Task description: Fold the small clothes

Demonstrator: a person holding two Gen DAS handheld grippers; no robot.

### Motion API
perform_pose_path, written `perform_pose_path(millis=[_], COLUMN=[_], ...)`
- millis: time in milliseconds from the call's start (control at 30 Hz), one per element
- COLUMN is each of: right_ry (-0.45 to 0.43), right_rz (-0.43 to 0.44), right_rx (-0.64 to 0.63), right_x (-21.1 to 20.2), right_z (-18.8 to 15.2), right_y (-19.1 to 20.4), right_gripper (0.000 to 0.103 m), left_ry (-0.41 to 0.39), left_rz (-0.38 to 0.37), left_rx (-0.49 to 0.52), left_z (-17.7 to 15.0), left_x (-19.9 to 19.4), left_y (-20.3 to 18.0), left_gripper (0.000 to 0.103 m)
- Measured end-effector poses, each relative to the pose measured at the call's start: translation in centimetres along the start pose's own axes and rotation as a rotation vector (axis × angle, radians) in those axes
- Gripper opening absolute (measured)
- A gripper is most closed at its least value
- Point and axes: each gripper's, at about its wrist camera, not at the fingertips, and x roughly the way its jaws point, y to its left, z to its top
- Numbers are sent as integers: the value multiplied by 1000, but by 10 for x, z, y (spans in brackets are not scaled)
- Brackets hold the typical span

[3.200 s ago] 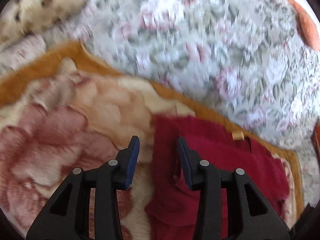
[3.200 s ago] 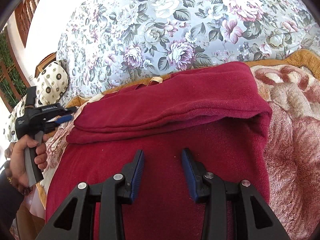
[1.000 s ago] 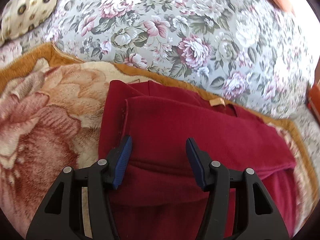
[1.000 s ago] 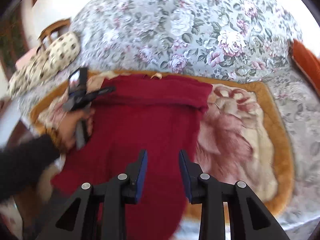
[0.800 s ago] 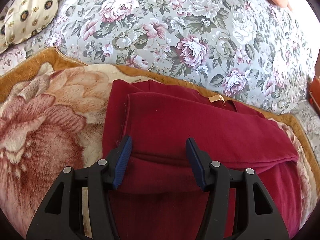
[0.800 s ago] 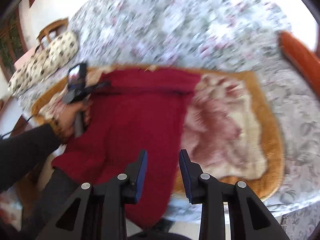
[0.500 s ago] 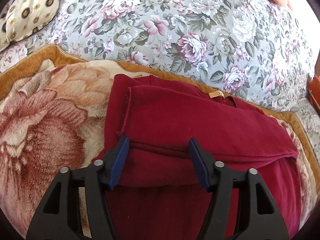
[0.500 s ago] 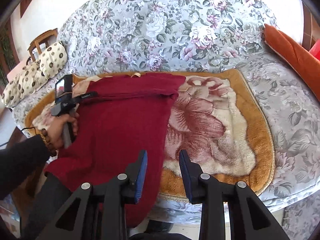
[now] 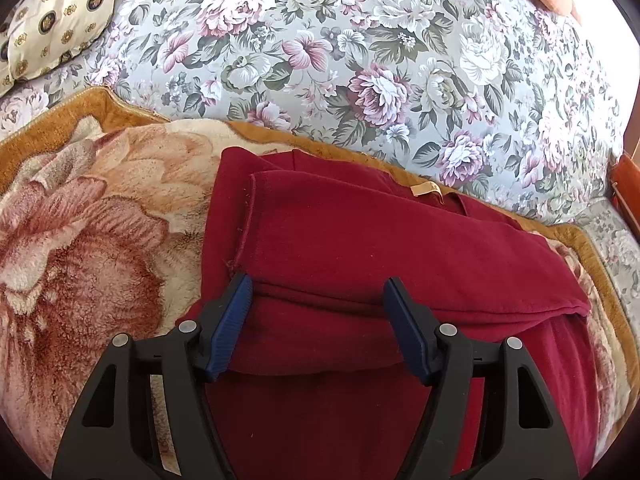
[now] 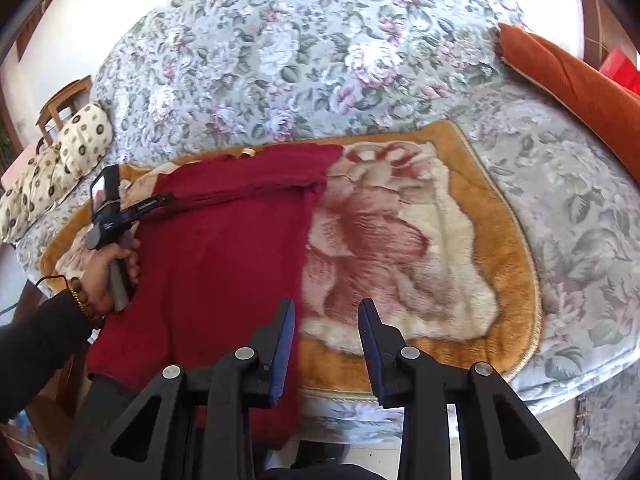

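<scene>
A dark red garment (image 9: 360, 240) lies on a plush rose-patterned blanket (image 9: 100, 220), its top part folded down in a band, a tan label (image 9: 426, 189) at the far edge. My left gripper (image 9: 317, 282) hovers over that band's lower edge. Its jaws are opening; the cloth lies under and between them, and the pads do not press on it. In the right wrist view the garment (image 10: 224, 248) spreads toward the front, its lower end hanging over the seat edge. My right gripper (image 10: 327, 304) stands open beside its right border, nothing between the fingers. A hand (image 10: 108, 268) holds the left gripper (image 10: 160, 202) at the fold's left end.
The blanket (image 10: 400, 220) covers a floral sofa (image 9: 360, 60). A cream patterned cushion (image 9: 52, 20) sits at the far left and an orange cushion (image 10: 568, 80) at the right. A wooden chair (image 10: 64, 100) stands behind the sofa's left end. Floor shows below the seat front.
The left jaws have spread wider over the folded band. The right gripper has drawn back and to the right, off the garment's middle to its right border at the seat front.
</scene>
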Motion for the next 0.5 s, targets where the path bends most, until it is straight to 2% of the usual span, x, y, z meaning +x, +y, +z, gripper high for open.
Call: perform_pose_path(millis=[167, 267, 333, 500], right_ry=[-23, -5, -18, -17], right_rz=[-15, 34, 67, 69], right_rx=[49, 91, 113, 103], right_x=[-4, -2, -4, 0], right_z=[-3, -1, 0, 4], right_y=[-23, -31, -30, -22], right_gripper=[31, 31, 31, 31], left_ry=[3, 4, 9, 14], left_rz=[-1, 5, 12, 15], left_rx=[-1, 3, 9, 21], left_z=[0, 0, 0, 1], left_x=[0, 0, 1, 3], left_y=[0, -1, -3, -5], left_gripper=[69, 70, 71, 72])
